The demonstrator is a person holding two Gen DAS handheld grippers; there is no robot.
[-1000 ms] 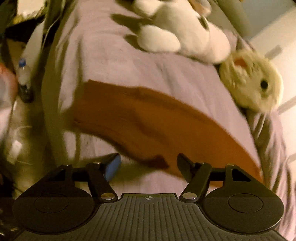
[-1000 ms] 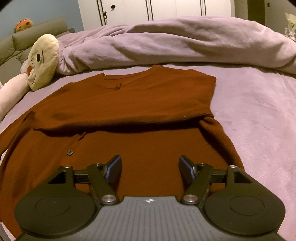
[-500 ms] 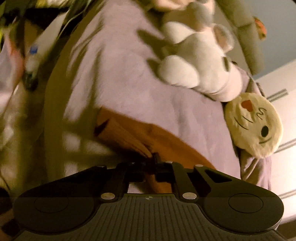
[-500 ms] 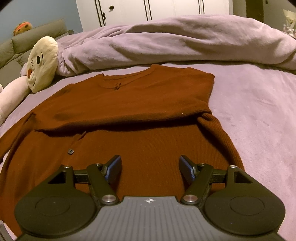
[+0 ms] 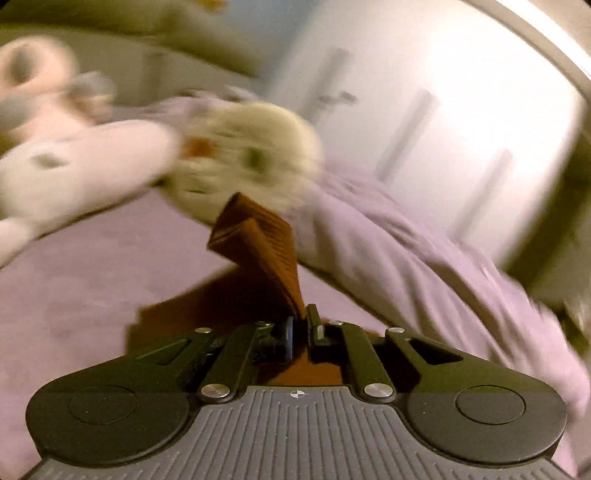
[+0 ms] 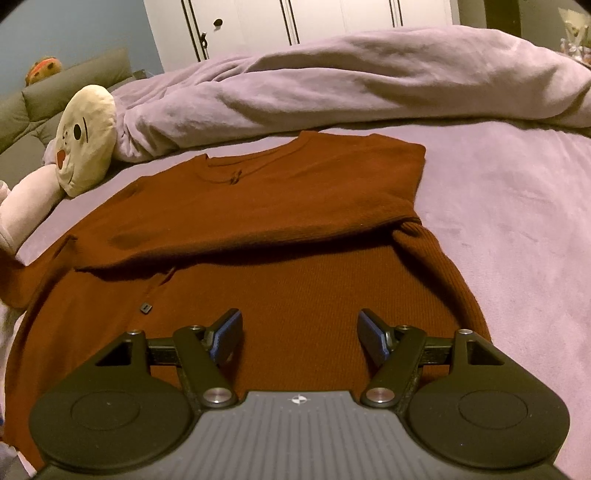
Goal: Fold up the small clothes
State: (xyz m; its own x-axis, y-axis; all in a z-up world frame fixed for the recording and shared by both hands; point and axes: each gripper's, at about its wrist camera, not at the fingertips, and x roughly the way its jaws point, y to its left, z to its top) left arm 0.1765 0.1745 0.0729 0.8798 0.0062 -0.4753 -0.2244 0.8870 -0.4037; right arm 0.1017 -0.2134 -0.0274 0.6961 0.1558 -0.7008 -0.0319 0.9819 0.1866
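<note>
left gripper [image 5: 300, 330]: clamped on rust sleeve [image 5: 258, 251], cuff lifted | behind: round plush [image 5: 251, 155], white plush [image 5: 74, 166] | lilac duvet [image 5: 406, 258]

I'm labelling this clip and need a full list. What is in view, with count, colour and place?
sweater: one, rust brown, flat on the bed, one sleeve folded across the chest
cuff: one, rust brown ribbed, lifted in the left gripper
bed cover: one, lilac, under the sweater
duvet: one, lilac, bunched behind the sweater
round plush: one, cream, left of the sweater
pale plush: one, white-pink, beside the round plush
orange toy: one, on the grey headboard
wardrobe: one, white, behind the bed
left gripper: black, shut on the cuff
right gripper: black, open above the sweater's lower part
</note>
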